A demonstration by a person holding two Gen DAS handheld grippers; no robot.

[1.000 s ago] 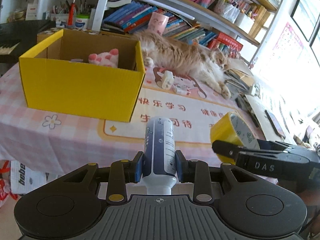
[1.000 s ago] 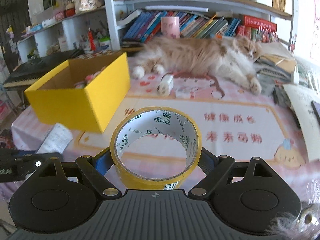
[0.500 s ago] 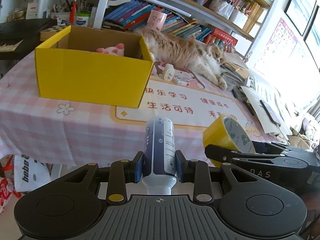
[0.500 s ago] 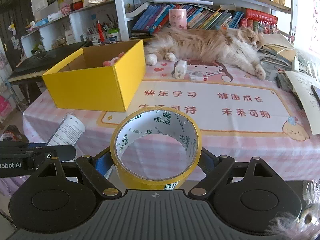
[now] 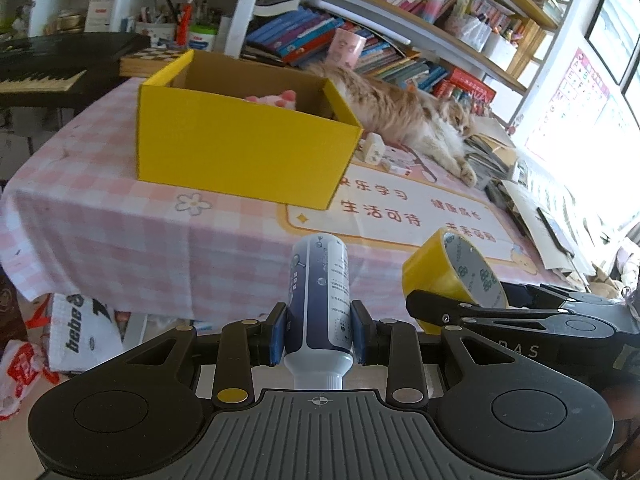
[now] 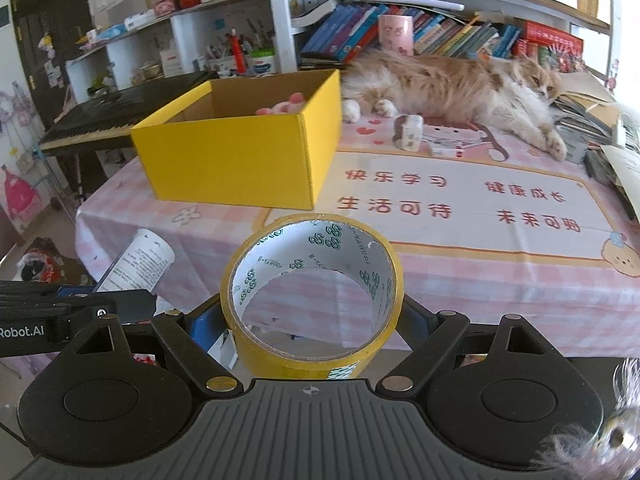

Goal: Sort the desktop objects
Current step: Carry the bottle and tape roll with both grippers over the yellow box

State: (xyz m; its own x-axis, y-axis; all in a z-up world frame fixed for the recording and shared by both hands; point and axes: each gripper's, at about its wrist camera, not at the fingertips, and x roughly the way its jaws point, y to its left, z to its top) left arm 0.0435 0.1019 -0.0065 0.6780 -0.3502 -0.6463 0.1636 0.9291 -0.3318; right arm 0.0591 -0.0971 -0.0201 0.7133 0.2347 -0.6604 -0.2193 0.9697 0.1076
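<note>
the blue-and-white bottle [image 5: 320, 292] sits clamped between the pads of the left gripper [image 5: 318, 334], its cap end toward the camera and its base pointing at the table. just beside it, the yellow tape roll [image 6: 314, 292] is pinched across its width by the right gripper [image 6: 312, 322], jaws spread wide around it. both are held in the air short of the near edge of the table [image 6: 500, 292], well apart from the yellow box [image 6: 248, 148] that stands open on the pink checked cloth with a pink plush toy [image 6: 282, 108] already inside. to me this looks like the carrying step — two items picked, neither yet dropped. the next move calls for bringing each one over the box's near wall and above the opening, then releasing. a cat [image 6: 452, 84] lies stretched out behind the box, so the approach had better stay clear of it.
</note>
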